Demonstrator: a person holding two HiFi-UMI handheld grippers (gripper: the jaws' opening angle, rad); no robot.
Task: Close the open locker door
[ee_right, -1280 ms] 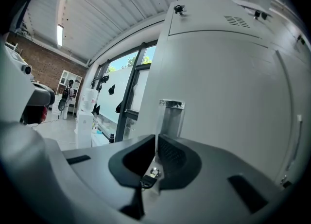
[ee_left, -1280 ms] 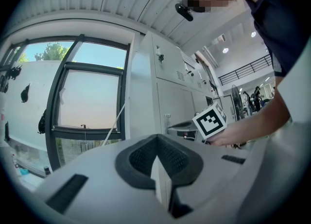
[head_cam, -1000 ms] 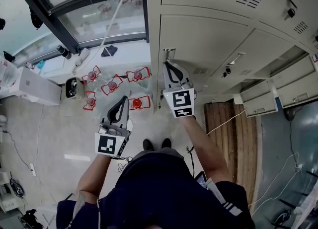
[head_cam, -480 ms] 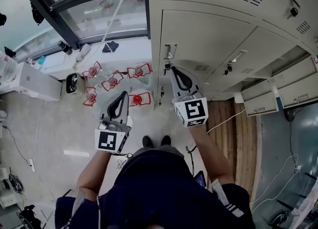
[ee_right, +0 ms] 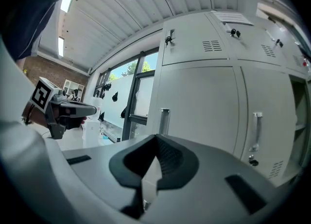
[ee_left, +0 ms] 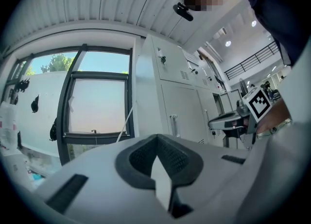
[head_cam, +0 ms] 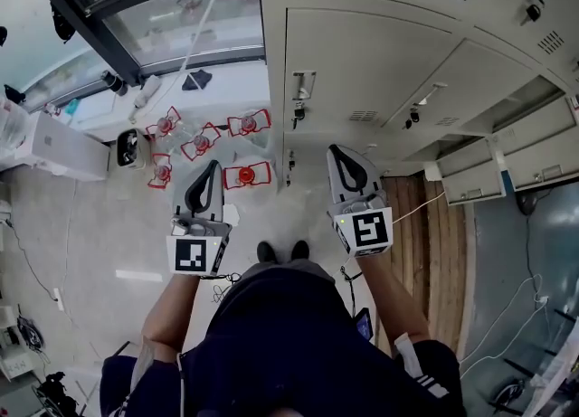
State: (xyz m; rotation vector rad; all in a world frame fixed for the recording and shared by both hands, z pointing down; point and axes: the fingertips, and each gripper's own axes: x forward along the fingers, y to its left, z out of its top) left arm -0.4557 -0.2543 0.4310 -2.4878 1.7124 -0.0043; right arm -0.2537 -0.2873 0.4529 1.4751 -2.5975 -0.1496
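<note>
The grey locker bank [head_cam: 380,53] fills the upper right of the head view. Its leftmost door [head_cam: 362,71], with a vertical handle [head_cam: 302,88], lies flush with the cabinet front. My right gripper [head_cam: 340,153] is shut and empty; it hangs below that door, apart from it. My left gripper [head_cam: 209,171] is also shut and empty, further left over the floor. The right gripper view shows the same door [ee_right: 199,106] and handle [ee_right: 164,119] beyond the shut right gripper [ee_right: 154,162]. The left gripper [ee_left: 156,157] faces the window and lockers [ee_left: 182,111].
Several red-framed items [head_cam: 204,146] lie on the floor by the window wall. A white box [head_cam: 59,148] stands at the left. Wooden planks [head_cam: 434,252] and cables lie at the locker foot. Further right, another locker [head_cam: 534,103] stands open.
My right gripper has drawn back from beside the door handle, down and to the right. The left gripper has stayed almost where it was.
</note>
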